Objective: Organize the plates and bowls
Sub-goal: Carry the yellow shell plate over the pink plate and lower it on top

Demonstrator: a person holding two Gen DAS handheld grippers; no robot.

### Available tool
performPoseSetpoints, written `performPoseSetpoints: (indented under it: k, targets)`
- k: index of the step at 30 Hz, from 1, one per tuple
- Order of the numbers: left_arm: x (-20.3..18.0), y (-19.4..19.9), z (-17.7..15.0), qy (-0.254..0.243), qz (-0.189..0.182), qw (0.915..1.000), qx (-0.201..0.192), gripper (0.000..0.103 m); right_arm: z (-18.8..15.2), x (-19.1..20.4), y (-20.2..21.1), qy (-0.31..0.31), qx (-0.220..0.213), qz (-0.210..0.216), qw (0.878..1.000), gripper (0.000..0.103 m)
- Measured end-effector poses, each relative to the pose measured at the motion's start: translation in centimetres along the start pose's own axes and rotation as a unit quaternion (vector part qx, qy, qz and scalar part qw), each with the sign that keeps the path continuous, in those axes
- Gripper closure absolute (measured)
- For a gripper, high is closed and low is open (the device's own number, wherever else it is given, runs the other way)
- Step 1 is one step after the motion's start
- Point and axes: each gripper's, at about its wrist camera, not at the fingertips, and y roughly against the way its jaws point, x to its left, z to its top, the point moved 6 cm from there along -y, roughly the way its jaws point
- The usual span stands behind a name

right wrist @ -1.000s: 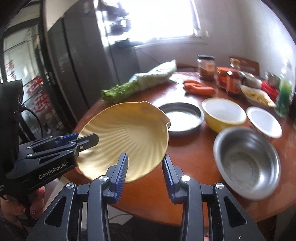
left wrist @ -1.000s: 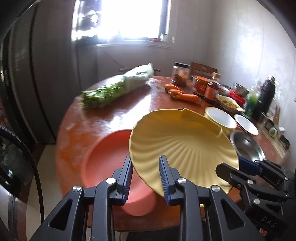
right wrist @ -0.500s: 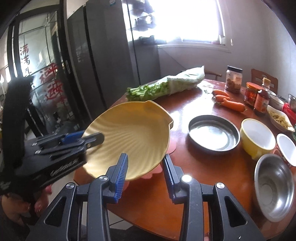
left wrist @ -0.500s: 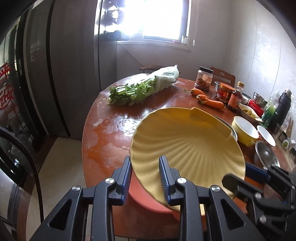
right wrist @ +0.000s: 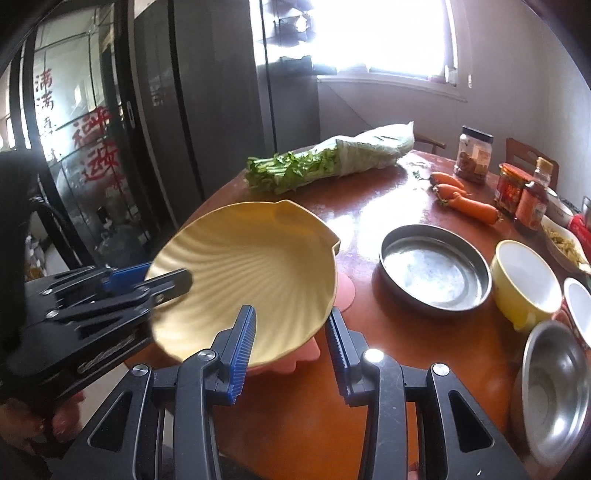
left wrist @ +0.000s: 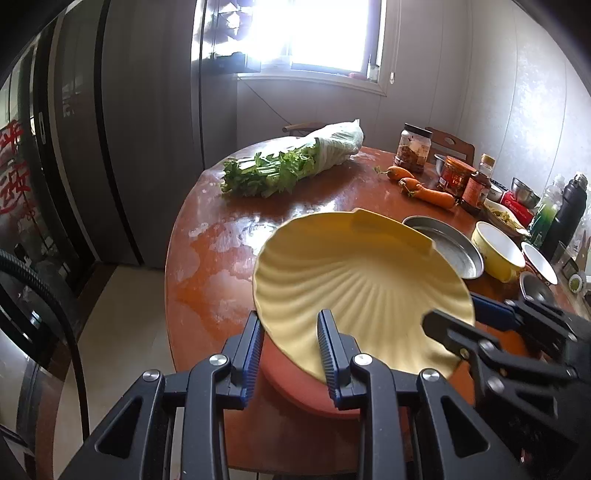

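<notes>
- We are at a round reddish-brown desk (left wrist: 207, 266) beneath a bright window (left wrist: 317, 33), with tall dark cabinet doors (left wrist: 110, 129) on the left.
- We hold the yellow shell-shaped plate (left wrist: 354, 288) tilted above the pink plate (left wrist: 295, 384), which lies on the desk's near edge; whether the two touch, we cannot tell.
- The left gripper (left wrist: 288, 343) has its fingers clamped on the yellow plate's near rim.
- The right gripper (right wrist: 290, 339) also has that rim between its fingers, which stand narrowly apart; in the left view one dark finger (left wrist: 443, 328) lies over the plate's inner face and a blue pad (left wrist: 491, 308) sits behind the rim, so we read it as gripping.
- Just past the yellow plate stands a shallow metal pan (right wrist: 434, 269), then a yellow bowl (right wrist: 524, 284), a small white bowl (right wrist: 578, 302) and a steel bowl (right wrist: 557, 384) crowding the right side.
- Farther back lie bagged greens (left wrist: 291, 162) and carrots (left wrist: 424, 188), with jars (left wrist: 413, 147) and bottles (left wrist: 476, 188) beside them.
- A hand (right wrist: 55, 428) shows at the lower left of the right view, under the left gripper's body.
</notes>
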Motion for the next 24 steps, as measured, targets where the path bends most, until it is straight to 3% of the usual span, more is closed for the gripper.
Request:
performPoseSetpoints:
  k: [15,24]
  targets:
    - [-0.6,-0.1,-1.4,-0.010,-0.008,0.9998,0.017,0.073,1.1,-1.0,-4.9,0.052,0.040,-0.007,0.998,0.062]
    - [-0.8,0.1,-2.0,-0.014,-0.006,0.9996,0.024,0.073,1.3,-0.7,-5.6,0.075,0.033,-0.027,0.996,0.062]
